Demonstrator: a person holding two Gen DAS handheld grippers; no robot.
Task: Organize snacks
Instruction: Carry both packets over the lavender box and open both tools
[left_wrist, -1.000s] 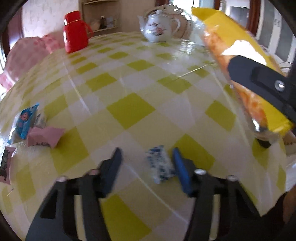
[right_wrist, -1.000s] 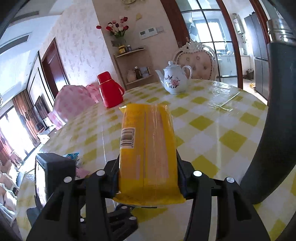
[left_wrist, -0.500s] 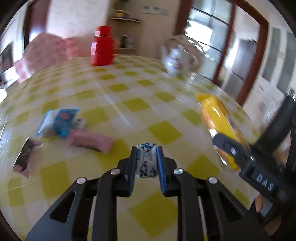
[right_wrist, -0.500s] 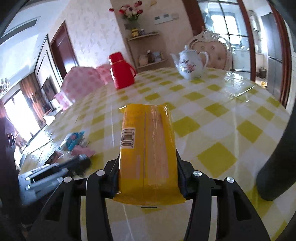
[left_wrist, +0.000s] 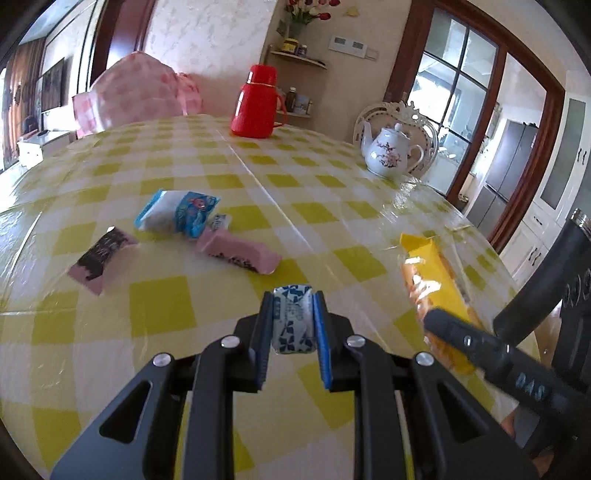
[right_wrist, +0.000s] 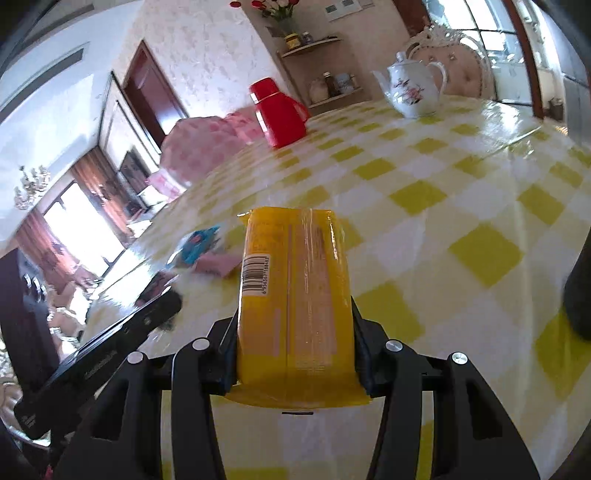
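Left tool (left_wrist: 292, 314) pinches a crinkly candy (left_wrist: 291, 321) (blue-white) — right tool (right_wrist: 293, 332) clamps a glossy yellow packet (right_wrist: 295, 295).

The yellow-checked surface (left_wrist: 155, 302) carries a red flask (left_wrist: 257, 103), a white teapot (left_wrist: 389, 153), a blue packet (left_wrist: 179, 215) and two pink bars (left_wrist: 238, 254).

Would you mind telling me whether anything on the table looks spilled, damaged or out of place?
Nothing spilled or damaged. The snack packets simply lie scattered at odd angles on the checked tablecloth; the teapot and red flask stand upright.
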